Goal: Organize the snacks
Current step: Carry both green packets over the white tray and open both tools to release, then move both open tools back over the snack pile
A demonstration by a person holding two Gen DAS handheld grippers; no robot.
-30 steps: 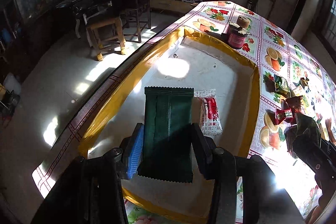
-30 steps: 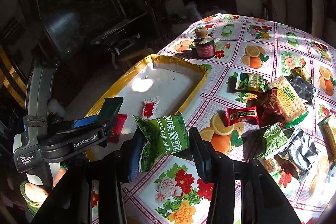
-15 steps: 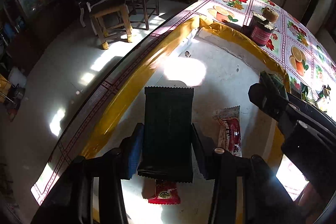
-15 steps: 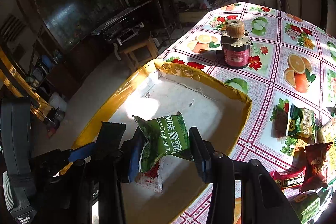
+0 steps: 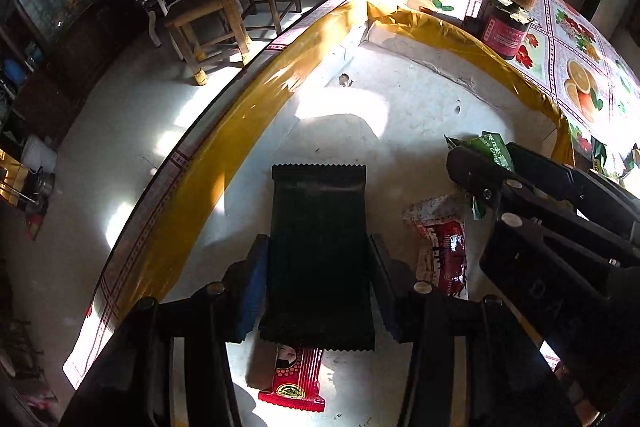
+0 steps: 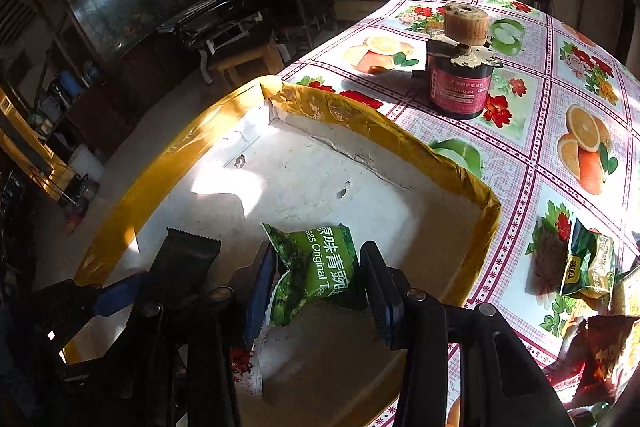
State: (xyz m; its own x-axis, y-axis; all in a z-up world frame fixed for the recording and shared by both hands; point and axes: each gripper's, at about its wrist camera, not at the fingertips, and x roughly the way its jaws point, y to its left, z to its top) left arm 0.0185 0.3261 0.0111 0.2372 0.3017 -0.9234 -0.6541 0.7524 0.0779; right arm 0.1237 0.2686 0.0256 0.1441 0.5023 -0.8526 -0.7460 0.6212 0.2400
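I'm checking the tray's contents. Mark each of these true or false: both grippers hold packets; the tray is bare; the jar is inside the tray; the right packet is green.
1. Both grippers hold packets: true. The left gripper has a dark packet between its opening jaws; the right gripper holds a green packet.
2. The tray is bare: false. Two red packets lie in it.
3. The jar is inside the tray: false. It stands on the tablecloth beyond it.
4. The right packet is green: true.
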